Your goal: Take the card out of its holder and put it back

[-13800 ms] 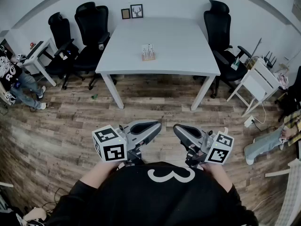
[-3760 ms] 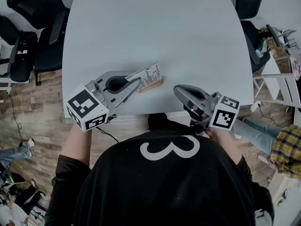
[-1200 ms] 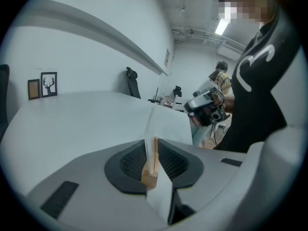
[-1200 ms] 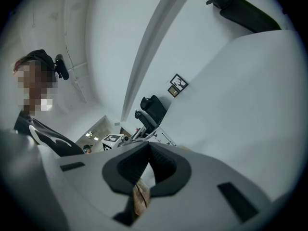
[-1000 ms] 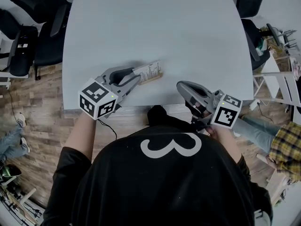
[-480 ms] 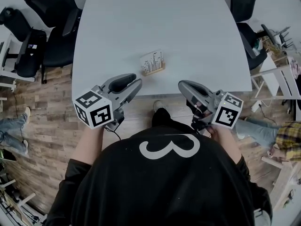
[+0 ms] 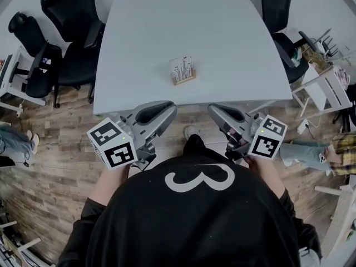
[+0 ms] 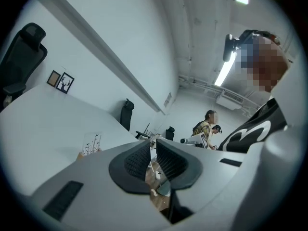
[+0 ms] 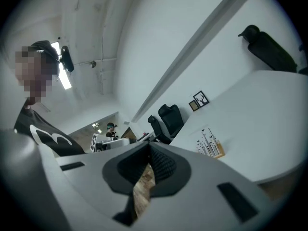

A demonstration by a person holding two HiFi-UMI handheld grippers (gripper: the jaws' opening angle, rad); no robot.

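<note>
Holder: wooden holder (image 7: 184,80) stands on the white table (image 7: 222,38), toward its near edge.
Holder contents: one card (image 7: 182,68), upright in the slot.
Card relative to left gripper: left gripper (image 7: 169,108) is held off the table's near edge, over the wood floor; the card is well apart from it, ahead and slightly right.
Card relative to right gripper: right gripper (image 7: 213,110) is likewise off the near edge; the card is well apart, ahead and to its left.
Left jaws: closing, a narrow gap between the ribbed pads (image 8: 136,160), nothing in it.
Right jaws: pads meet at the tips, nothing gripped.
Card appearance: pale, printed with thin dark upright stems and small dark marks; wider than the holder is tall.
Other views: card (image 8: 91,142) and card (image 9: 208,142) both show seated in the holder, beyond the jaws.
</note>
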